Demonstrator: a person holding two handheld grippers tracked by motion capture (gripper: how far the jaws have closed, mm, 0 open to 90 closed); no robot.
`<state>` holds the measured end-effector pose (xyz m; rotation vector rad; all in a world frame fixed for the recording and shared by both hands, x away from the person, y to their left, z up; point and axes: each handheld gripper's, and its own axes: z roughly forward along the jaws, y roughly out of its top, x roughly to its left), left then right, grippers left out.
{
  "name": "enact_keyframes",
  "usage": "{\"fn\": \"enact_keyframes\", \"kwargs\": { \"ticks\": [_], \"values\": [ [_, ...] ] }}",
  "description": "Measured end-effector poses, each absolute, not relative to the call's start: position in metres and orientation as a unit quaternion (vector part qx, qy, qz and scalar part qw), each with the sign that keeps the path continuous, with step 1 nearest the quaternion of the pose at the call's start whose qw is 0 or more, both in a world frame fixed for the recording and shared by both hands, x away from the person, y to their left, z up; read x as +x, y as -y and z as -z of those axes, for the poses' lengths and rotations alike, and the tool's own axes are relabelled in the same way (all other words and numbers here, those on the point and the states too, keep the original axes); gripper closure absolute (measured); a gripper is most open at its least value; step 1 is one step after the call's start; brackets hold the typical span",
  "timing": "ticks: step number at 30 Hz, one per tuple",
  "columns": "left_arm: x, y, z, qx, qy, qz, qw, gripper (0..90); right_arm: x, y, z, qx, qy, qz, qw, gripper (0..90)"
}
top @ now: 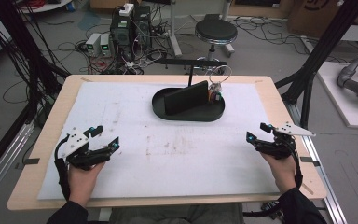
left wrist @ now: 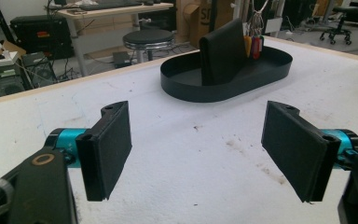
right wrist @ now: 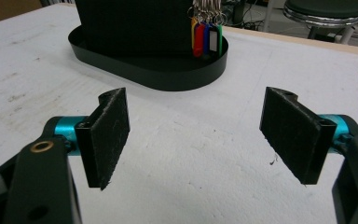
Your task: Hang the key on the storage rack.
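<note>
Beyond both grippers' wide jaws, black tray with upright board and key tags

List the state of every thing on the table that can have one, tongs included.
Left tongs: open, nothing between the jaws.
Right tongs: open, nothing between the jaws.
Black oval tray: resting flat on the white mat.
Black wallet: standing upright in the tray.
Key tags: hanging upright at the wallet's end, inside the tray.

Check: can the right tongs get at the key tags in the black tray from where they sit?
Probably yes. The right tongs are open with nothing between them, and only bare white mat lies ahead. The key tags stand at the near end of the black tray, beside the upright black block.
</note>
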<state>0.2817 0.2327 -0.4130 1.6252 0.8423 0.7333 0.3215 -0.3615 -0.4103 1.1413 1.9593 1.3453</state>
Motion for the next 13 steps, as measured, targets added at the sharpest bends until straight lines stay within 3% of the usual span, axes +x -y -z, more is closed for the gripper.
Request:
{"fn": "enact_keyframes", "kwargs": {
  "ticks": [13],
  "values": [
    [0.2875,-0.2271,0.4146,0.693,-0.355,-0.303,0.550,24.1,0.3198,0.3664,0.4107,0.419,-0.721,-0.490,0.255,24.5]
  ]
}}
